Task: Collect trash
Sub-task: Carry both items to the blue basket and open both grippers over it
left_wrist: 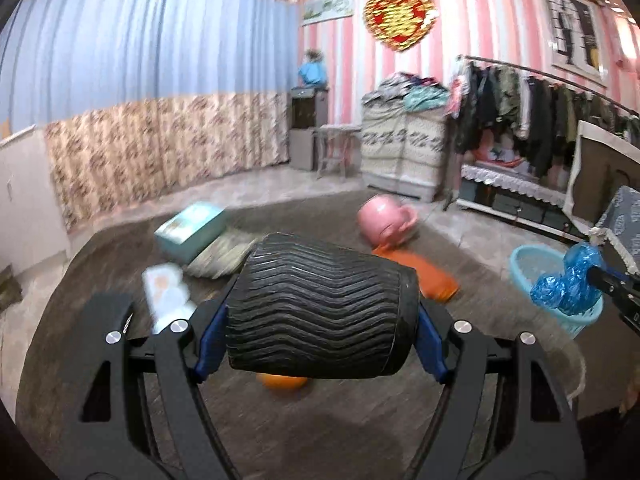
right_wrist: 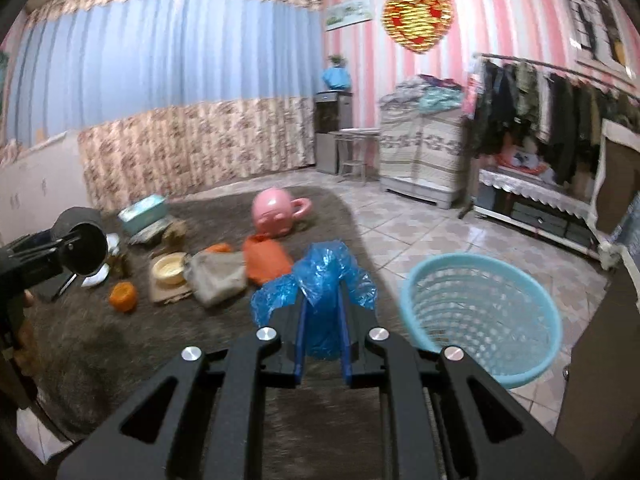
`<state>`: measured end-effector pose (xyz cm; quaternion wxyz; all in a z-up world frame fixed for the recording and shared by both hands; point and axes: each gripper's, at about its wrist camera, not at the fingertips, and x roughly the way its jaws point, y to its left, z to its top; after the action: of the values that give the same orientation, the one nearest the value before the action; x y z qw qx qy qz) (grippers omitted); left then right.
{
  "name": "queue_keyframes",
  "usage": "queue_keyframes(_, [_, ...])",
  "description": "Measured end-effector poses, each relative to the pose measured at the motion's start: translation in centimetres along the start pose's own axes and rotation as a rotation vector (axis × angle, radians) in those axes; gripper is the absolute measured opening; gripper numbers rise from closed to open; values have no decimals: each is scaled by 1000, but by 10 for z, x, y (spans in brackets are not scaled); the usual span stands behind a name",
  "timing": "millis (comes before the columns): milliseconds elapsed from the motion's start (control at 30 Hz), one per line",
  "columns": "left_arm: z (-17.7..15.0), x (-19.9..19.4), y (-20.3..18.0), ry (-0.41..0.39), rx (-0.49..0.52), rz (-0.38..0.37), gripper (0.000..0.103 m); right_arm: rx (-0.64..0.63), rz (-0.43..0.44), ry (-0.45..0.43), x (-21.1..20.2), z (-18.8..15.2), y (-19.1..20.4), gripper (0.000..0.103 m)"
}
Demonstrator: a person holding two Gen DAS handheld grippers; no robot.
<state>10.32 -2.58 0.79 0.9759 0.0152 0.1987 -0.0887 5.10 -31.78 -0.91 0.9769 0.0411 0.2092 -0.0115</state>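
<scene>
Left wrist view: mounted behind the left gripper (left_wrist: pixel 320 312), looking forward and slightly down along its jaws, very close on the black ribbed cup (left_wrist: pixel 320 308) that fills the foreground. Right wrist view: same mounting on the right gripper (right_wrist: pixel 322 336), facing the same way from further right, close on the blue plastic bag (right_wrist: pixel 320 280). Shared by both: the brown rug (left_wrist: pixel 120 248), pink pot (left_wrist: pixel 380 220), light blue basket (right_wrist: pixel 480 312), curtains and striped wall; each gripper visible at the other view's edge
</scene>
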Motion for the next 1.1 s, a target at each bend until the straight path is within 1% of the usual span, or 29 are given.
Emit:
queue_keyframes(67, [15,4,-21,-22,13,-30,74,40,-8,-3,-1,11,-20,14])
queue_keyframes(200, [44,13,-56,-53,4,-89,74,85,-49,-32,-2,36,-55,14])
queue_keyframes(300, [61,16,-82,-82,18,-108,74,94,-80,-28,1,49,-74,14])
queue_keyframes(400, [74,24,-109,-87,35,-137,74,126,-107,-25,4,51,-91,14])
queue_keyframes(500, [79,35,-137,-76,55,-176,74,153,-146,-18,9,39,-108,14])
queue_keyframes(600, [75,47,-166,-58,74,-216,74,191,-202,0,17,18,-124,14])
queue_keyframes(733, [69,75,-207,-13,101,-268,74,193,-275,25,24,5,-145,14])
queue_keyframes(867, [56,103,-255,35,132,-334,74,257,-298,25,21,-2,-174,14])
queue_keyframes(967, [40,122,-284,76,164,-373,74,280,-309,22,26,-6,-185,14])
queue_keyframes(1100, [17,152,-311,129,205,-389,74,316,-333,46,40,-14,-199,14])
